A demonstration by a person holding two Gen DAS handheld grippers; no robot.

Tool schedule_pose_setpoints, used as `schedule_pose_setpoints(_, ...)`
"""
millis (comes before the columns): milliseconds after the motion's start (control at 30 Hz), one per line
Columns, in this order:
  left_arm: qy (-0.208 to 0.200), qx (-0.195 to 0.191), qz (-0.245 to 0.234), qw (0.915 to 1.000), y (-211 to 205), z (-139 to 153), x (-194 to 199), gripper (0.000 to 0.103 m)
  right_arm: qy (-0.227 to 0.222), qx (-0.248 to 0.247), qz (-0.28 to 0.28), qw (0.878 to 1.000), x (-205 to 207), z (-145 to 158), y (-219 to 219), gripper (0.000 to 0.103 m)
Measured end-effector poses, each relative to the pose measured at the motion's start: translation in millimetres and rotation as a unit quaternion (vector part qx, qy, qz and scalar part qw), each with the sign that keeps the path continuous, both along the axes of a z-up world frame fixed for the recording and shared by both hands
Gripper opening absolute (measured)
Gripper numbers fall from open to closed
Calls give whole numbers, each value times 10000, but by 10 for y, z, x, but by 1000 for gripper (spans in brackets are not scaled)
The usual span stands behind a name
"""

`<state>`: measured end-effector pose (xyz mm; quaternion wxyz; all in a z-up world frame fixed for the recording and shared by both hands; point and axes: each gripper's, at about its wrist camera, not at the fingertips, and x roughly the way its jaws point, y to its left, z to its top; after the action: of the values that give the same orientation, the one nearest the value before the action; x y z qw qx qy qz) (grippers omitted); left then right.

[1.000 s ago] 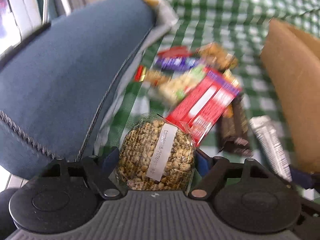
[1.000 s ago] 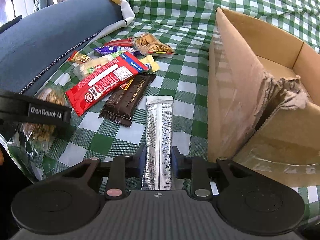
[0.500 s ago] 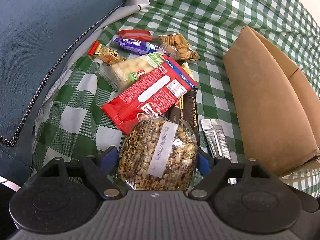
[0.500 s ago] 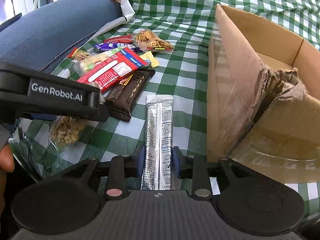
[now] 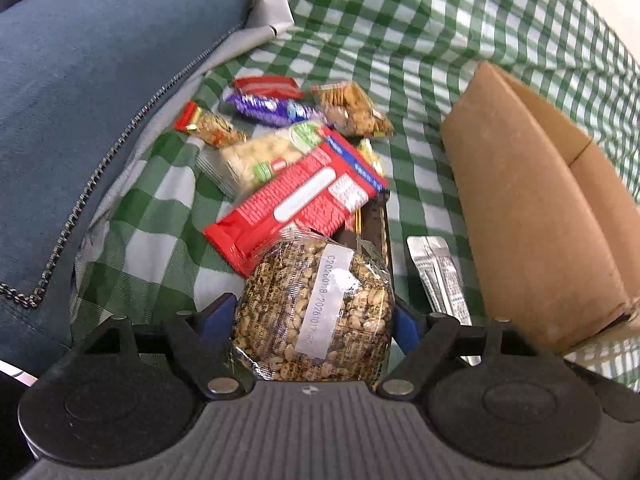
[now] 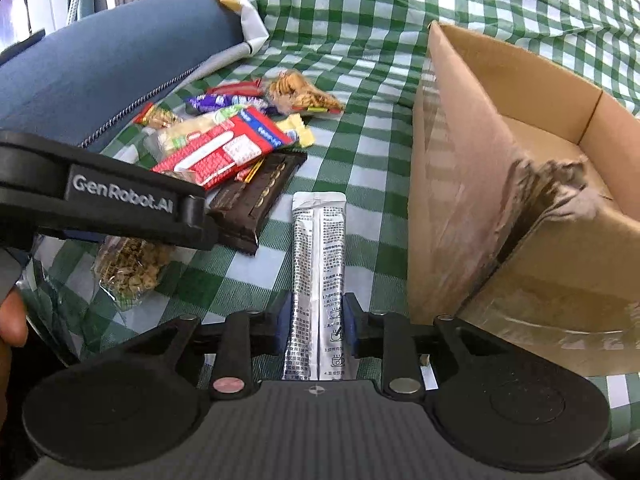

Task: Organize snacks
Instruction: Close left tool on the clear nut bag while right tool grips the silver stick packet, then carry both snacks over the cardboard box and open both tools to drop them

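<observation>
A clear bag of peanuts [image 5: 304,280] with a white label sits between the blue pads of my left gripper [image 5: 311,318]. Its jaws are closing, pressing on the bag's sides. The right wrist view shows that bag [image 6: 132,268] hanging under a left finger [image 6: 120,200], just above the checked cloth. My right gripper [image 6: 316,320] has a long silver sachet [image 6: 318,240] between its closing jaws, pads on both edges. The sachet's far end lies on the cloth. An open cardboard box [image 6: 500,160] stands just right of it.
A snack pile lies on the green checked cloth [image 6: 360,60]: a red packet [image 5: 304,204], a dark chocolate bar [image 6: 256,200], a cracker bag [image 5: 352,108], a purple wrapper [image 5: 264,108]. A blue cushion [image 5: 100,80] borders the left. A person's hand [image 6: 12,316] shows at the edge.
The left gripper swung from facing the cushion toward the snacks and box, keeping the peanut bag. In the right view it moved in from the left. The right gripper stayed put.
</observation>
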<state>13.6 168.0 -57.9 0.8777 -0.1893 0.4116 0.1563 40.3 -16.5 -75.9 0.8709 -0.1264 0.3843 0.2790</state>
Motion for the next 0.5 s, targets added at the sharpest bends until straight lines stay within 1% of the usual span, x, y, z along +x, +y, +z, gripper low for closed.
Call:
schedule_pose_setpoints(133, -301, -14, 88, 9995, 30, 116, -77, 83, -146, 93, 7, 9998, -61, 89, -30, 27)
schedule_pose_setpoints(300, -739, 40, 157, 9971, 38, 280, -166, 83, -368, 267, 134, 9989, -148, 314, -79, 26)
schedule_pose_setpoints(400, -1009, -10, 167, 9948, 43, 351, -195, 83, -491, 455, 129, 9977, -158, 539, -127, 27)
schedule_pose_setpoints(500, -1177, -46, 111, 9930, 34, 401, -204, 83, -621, 744, 144, 9952, -135, 815, -242, 27)
